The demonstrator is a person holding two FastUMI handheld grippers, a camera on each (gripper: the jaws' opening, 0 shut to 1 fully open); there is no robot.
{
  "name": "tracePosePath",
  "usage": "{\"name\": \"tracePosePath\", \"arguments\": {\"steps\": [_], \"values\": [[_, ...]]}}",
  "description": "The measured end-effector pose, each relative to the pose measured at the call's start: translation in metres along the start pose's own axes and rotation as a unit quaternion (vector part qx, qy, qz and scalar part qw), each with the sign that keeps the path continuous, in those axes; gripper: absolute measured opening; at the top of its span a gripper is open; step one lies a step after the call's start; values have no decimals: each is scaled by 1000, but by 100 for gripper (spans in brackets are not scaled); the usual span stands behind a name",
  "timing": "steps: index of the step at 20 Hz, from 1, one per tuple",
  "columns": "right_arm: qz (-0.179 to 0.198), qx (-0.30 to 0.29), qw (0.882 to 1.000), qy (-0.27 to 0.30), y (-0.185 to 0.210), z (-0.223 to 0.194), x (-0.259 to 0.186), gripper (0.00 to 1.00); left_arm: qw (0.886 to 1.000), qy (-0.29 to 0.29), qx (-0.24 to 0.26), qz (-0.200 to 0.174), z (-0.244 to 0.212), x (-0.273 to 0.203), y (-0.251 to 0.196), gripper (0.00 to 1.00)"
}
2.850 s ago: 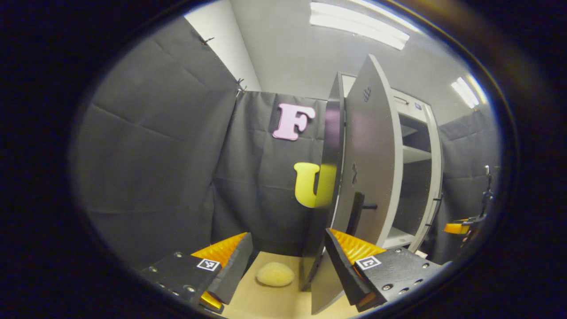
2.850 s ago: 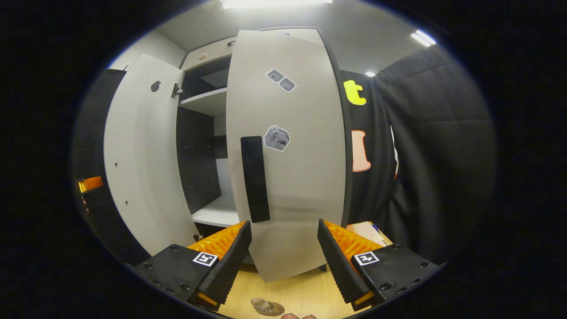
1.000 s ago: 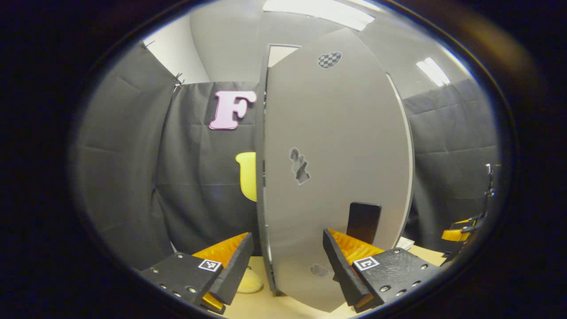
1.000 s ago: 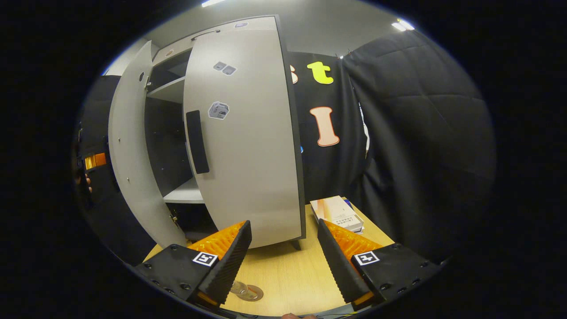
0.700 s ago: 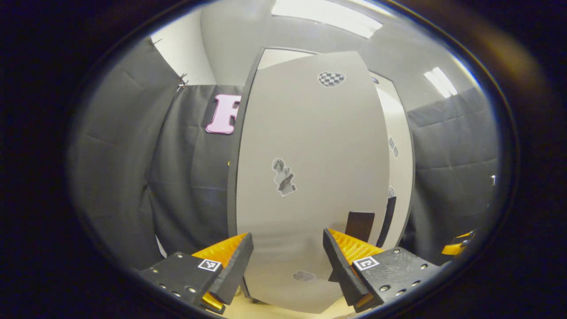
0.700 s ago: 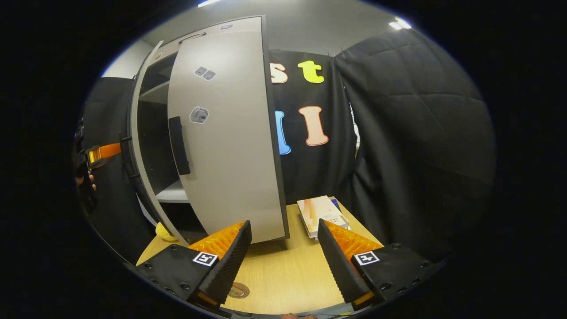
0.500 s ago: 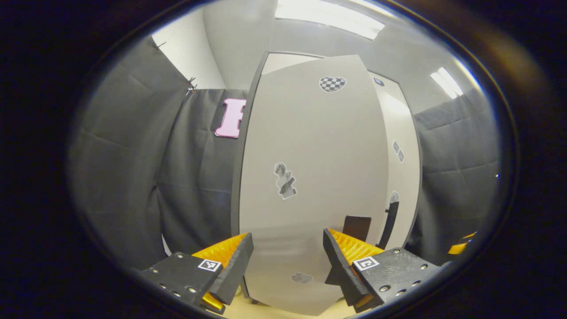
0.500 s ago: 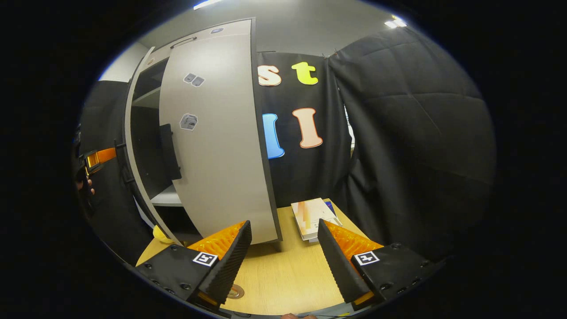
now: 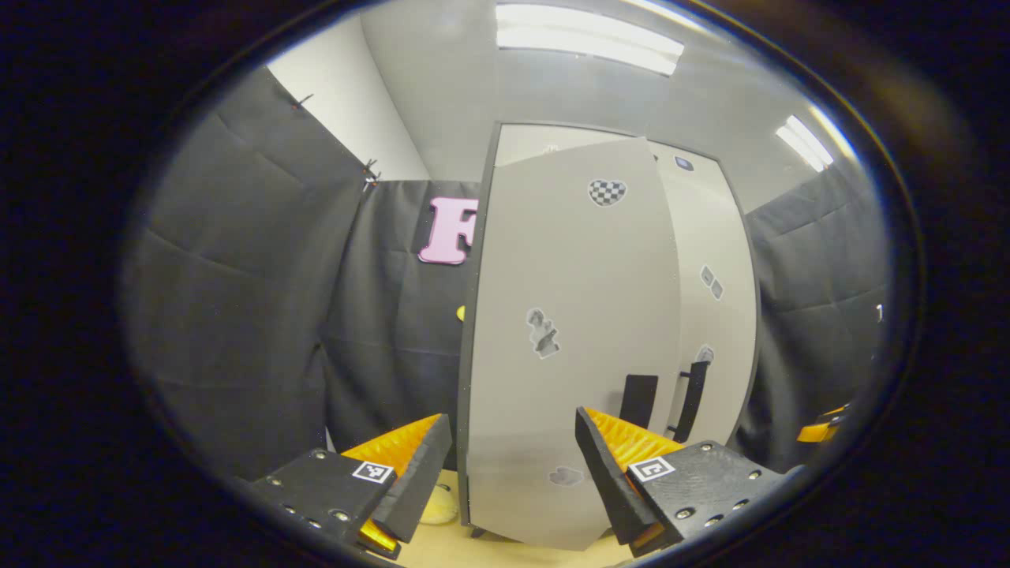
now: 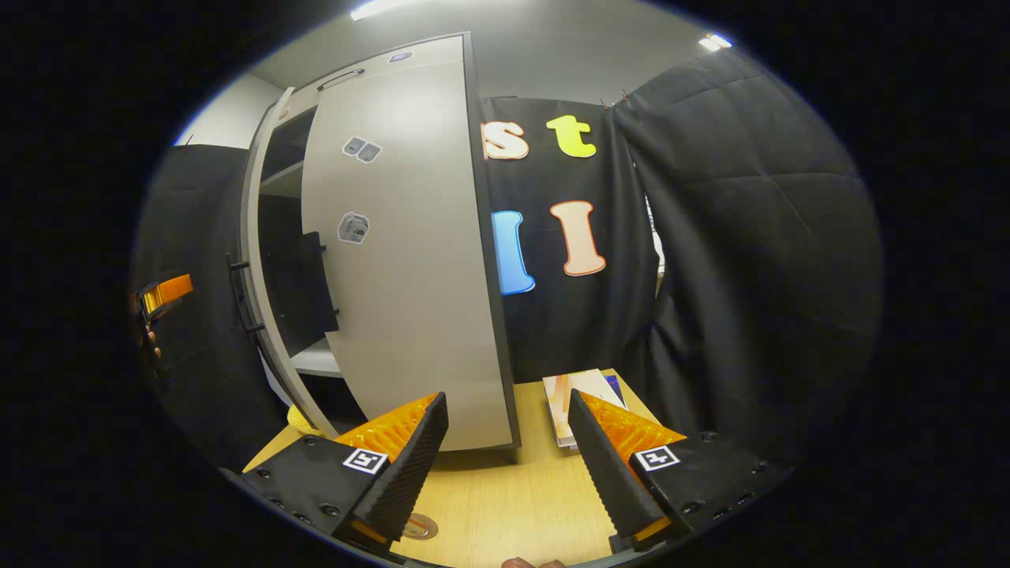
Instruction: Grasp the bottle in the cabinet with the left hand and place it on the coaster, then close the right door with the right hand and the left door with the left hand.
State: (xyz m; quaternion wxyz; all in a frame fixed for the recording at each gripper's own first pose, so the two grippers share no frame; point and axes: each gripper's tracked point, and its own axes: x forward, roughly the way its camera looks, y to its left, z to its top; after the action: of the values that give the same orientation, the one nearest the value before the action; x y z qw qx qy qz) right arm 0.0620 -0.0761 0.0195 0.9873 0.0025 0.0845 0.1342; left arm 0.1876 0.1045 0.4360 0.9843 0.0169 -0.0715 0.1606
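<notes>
In the left gripper view the grey cabinet's left door (image 9: 568, 347) stands almost shut, right in front of my open left gripper (image 9: 513, 465). Its dark handle (image 9: 637, 401) sits next to the right door's handle (image 9: 690, 390). My right gripper (image 10: 509, 465) is open and holds nothing, a short way back from the right door (image 10: 410, 276), which is nearly shut. A narrow gap still shows a shelf (image 10: 316, 359) between the two doors. The round coaster (image 10: 418, 525) peeks out on the table beside my right gripper's left finger; the bottle on it is mostly hidden.
Books (image 10: 572, 394) lie on the wooden table (image 10: 505, 497) right of the cabinet. A yellow lump (image 9: 438, 511) lies at the cabinet's left foot. The other gripper (image 9: 821, 430) shows at the far right of the left gripper view. Black cloth walls surround the booth.
The left door has swung from wide open to almost shut. The right door has also swung further shut, and my right gripper has drawn back from it.
</notes>
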Motion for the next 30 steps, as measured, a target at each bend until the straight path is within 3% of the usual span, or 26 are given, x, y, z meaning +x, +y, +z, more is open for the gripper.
{"name": "tracePosePath", "arguments": {"steps": [5,6,10,13,15,18,23,24,30], "values": [[31,-17,998,-43,9,30,6,98,999,-32,-4,21,18,-41,7,94],[36,-20,998,-48,10,35,6,98,999,-32,-6,22,18,-45,7,89],[38,-27,997,-62,5,50,3,98,999,-27,-15,25,18,-75,0,92],[72,-24,994,-83,12,57,-8,98,999,-19,-16,28,14,-94,-5,92],[78,-42,991,-97,9,58,-15,97,999,-19,-45,25,10,-104,-9,92],[71,-59,991,-98,5,52,-18,97,996,-15,-87,22,5,-106,-11,92],[52,-46,994,-86,7,43,-15,97,999,-2,-33,14,3,-94,-10,89],[44,-43,995,-82,8,41,-11,97,1000,0,-25,7,2,-89,-10,92],[25,-13,997,-68,33,33,-5,97,999,8,-19,-26,-3,-62,-8,92]]}}
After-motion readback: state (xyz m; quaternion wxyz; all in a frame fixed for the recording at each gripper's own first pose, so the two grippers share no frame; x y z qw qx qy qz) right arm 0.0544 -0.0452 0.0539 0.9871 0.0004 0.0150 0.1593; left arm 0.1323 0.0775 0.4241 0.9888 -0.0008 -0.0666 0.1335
